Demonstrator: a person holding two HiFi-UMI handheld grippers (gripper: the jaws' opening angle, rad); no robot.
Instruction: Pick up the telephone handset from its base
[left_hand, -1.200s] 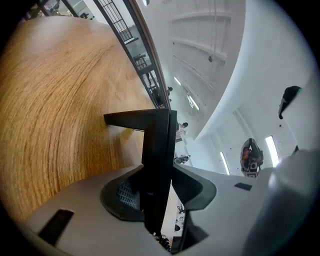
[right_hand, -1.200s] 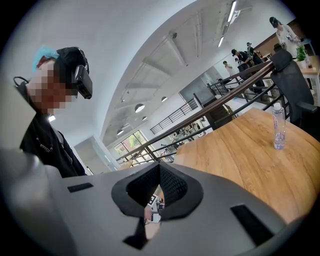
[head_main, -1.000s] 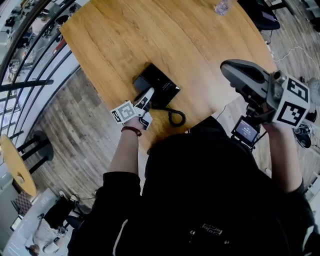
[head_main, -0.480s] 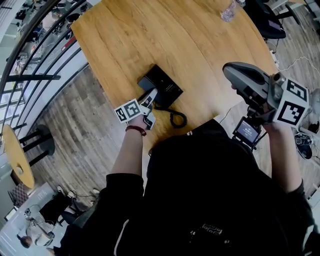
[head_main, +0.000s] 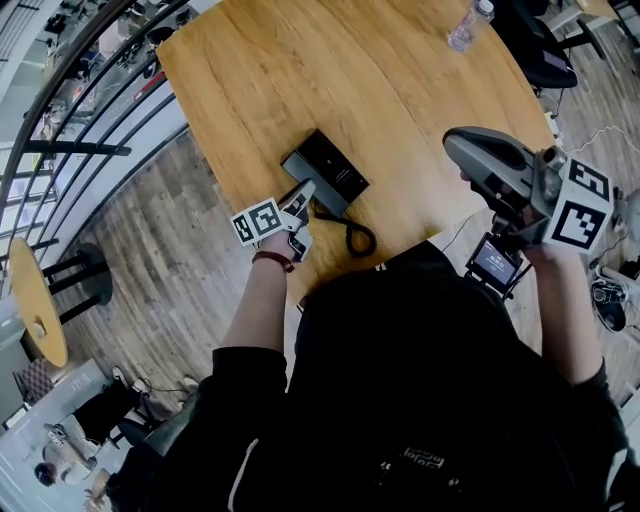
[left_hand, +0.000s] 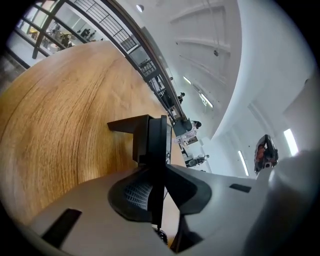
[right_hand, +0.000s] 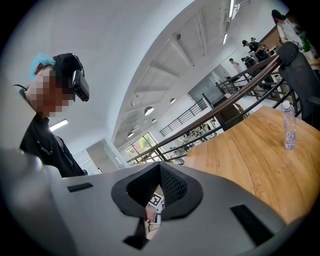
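Note:
A black telephone base (head_main: 332, 170) lies on the wooden table (head_main: 300, 70), its coiled cord (head_main: 355, 238) trailing toward the near edge. My left gripper (head_main: 302, 193) reaches in at the phone's near left side. In the left gripper view its jaws are closing on the black handset (left_hand: 152, 137), whose thin edge runs between the pads of the left gripper (left_hand: 158, 176). The handset still rests at the base. My right gripper (head_main: 455, 142) hovers shut over the table's right edge, away from the phone, and nothing is between the jaws of the right gripper (right_hand: 160, 169).
A clear water bottle (head_main: 463, 27) stands at the table's far right, also seen as a bottle (right_hand: 289, 126) in the right gripper view. A curved railing (head_main: 90, 110) runs along the left. A small round table (head_main: 35, 320) stands on the floor below left.
The left gripper has stayed at the phone's near left side with only a small shift. The right gripper has kept still. The head view has drifted slightly.

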